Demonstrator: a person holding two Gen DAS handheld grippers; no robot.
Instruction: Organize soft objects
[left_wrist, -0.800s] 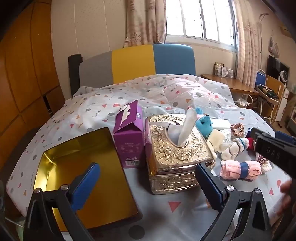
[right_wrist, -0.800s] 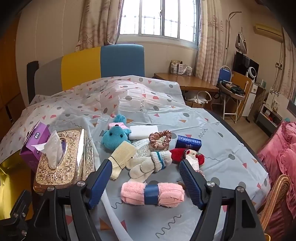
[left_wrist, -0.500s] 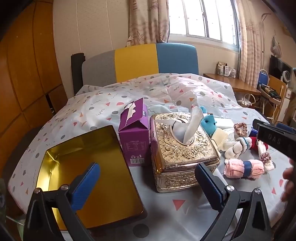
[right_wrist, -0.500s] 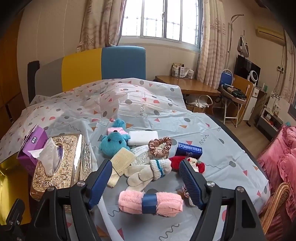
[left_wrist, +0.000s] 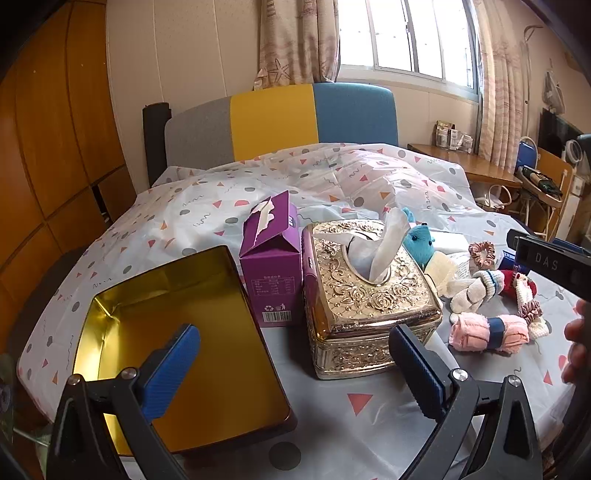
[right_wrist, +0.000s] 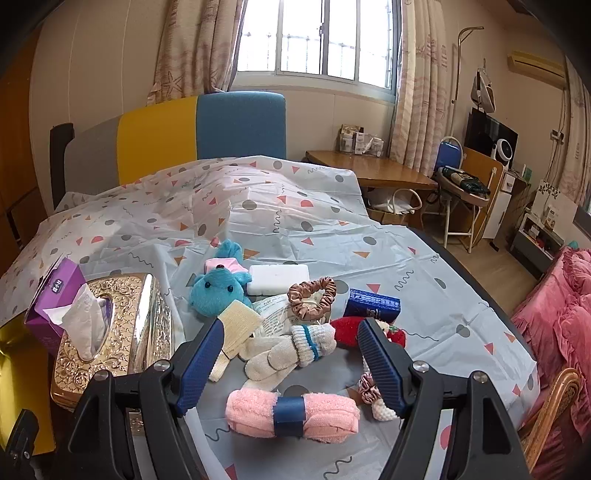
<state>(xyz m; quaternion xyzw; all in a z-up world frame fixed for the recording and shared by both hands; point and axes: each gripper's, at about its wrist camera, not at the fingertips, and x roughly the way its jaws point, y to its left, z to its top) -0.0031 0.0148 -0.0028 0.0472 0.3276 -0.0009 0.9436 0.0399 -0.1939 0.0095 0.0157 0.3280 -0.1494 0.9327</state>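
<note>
A heap of soft things lies on the patterned sheet: a pink rolled towel (right_wrist: 293, 411) with a blue band, a cream knitted mitten (right_wrist: 291, 350), a blue plush toy (right_wrist: 218, 290), a brown scrunchie (right_wrist: 312, 297) and a red plush (right_wrist: 345, 334). My right gripper (right_wrist: 290, 363) hovers open just above the towel and mitten, touching neither. My left gripper (left_wrist: 293, 360) stands open over the near edge of the bed, between the open gold tin (left_wrist: 177, 339) and the ornate gold tissue box (left_wrist: 364, 291). The towel (left_wrist: 487, 332) also shows at the right of the left wrist view.
A purple tissue carton (left_wrist: 271, 258) stands behind the tin. A white pad (right_wrist: 279, 278) and a blue packet (right_wrist: 373, 304) lie among the soft things. A person's fingers (left_wrist: 574, 343) show at the far right. A desk (right_wrist: 373, 171), chairs and a pink quilt (right_wrist: 557, 328) flank the bed.
Both grippers have pulled back and up a little, so the objects sit lower and farther in each view. The jaws stay wide and nothing was picked up.
</note>
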